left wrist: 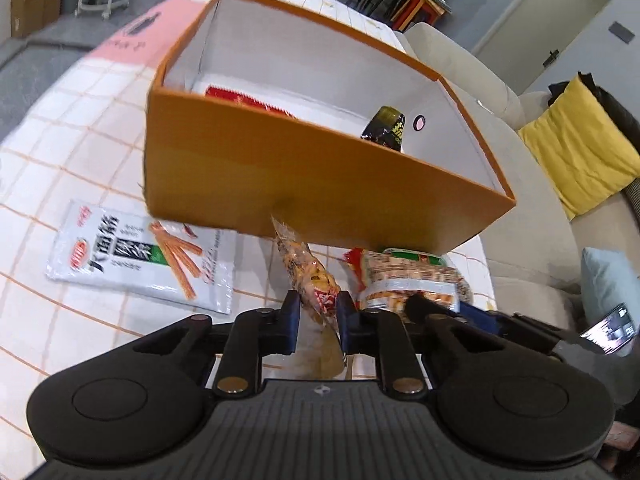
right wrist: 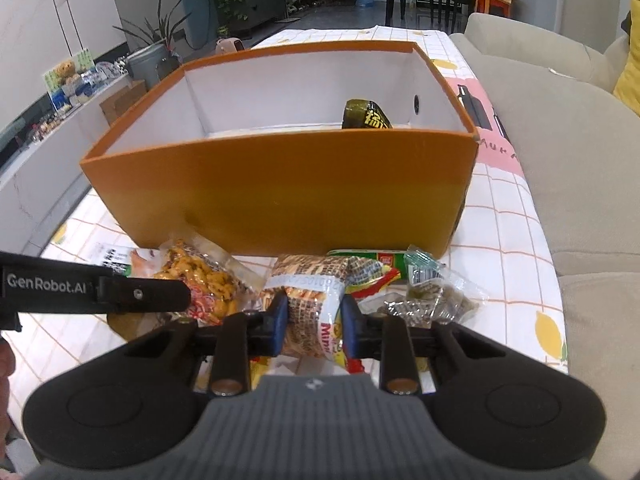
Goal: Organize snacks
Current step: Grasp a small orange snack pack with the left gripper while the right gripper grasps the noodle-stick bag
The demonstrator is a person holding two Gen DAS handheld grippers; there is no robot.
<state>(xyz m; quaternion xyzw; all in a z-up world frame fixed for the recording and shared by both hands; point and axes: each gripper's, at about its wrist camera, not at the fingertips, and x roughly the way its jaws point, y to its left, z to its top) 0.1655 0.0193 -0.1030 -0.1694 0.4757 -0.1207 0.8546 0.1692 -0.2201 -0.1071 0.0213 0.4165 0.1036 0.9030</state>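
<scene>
An orange box with a white inside stands on the checked tablecloth. A dark packet and a red packet lie in it. My left gripper is shut on a clear packet of orange snacks, just in front of the box's near wall. In the right wrist view the same box and dark packet show. There my right gripper is shut on a Mini cracker packet. The orange snack packet lies to its left, under the left gripper's arm.
A flat white snack packet lies left of the box. A clear packet of dark snacks and a green packet lie right of my right gripper. A beige sofa with a yellow cushion borders the table's right edge.
</scene>
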